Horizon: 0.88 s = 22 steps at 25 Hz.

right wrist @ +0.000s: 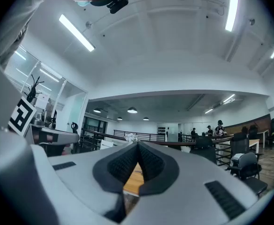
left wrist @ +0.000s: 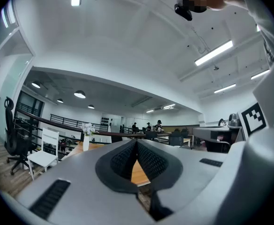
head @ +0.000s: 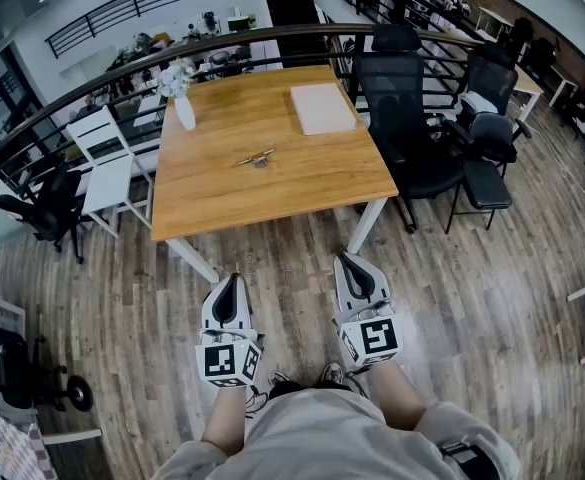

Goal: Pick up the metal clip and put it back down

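Metal clip [head: 257, 157] flat on wooden tabletop [head: 312, 183], well ahead of left gripper [head: 233, 286] and right gripper [head: 352, 268], both pressed together, empty. Advisable: reach forward, spread wide, descend squarely over clip.

Metal clip [head: 257, 157] mid wood table [head: 312, 173], vase [head: 184, 109] at far-L corner, L gripper [head: 234, 279], R gripper [head: 347, 259] over floor [head: 452, 298]
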Motion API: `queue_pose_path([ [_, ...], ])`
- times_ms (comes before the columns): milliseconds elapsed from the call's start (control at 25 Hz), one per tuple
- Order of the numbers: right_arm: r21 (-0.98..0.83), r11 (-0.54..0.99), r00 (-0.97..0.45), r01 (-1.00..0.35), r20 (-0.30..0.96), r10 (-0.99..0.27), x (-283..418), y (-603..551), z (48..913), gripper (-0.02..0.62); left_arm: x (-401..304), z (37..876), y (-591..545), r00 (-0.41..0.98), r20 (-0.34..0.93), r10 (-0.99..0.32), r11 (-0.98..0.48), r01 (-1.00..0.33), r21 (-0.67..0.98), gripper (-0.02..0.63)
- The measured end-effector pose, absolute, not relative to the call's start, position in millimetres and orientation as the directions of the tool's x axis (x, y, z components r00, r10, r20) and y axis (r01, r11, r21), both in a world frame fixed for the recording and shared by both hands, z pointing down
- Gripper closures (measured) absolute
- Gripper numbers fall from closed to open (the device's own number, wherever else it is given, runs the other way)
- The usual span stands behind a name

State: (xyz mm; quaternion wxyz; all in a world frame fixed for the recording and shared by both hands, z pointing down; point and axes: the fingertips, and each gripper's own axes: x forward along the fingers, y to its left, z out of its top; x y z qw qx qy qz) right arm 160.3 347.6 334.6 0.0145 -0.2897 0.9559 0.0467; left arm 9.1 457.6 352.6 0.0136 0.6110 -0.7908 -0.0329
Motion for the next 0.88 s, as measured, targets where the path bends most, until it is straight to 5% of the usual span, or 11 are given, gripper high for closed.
queue_pose_path([
  [880, 0.066, 0.886, -0.885, -0.459, 0.053, -0.463, 47.8, 382.2, 385.8, 0.569, -62.0, 396.5, 468.1, -0.189, 0.052, -0.981, 0.194, -0.971, 0.139, 0.581],
])
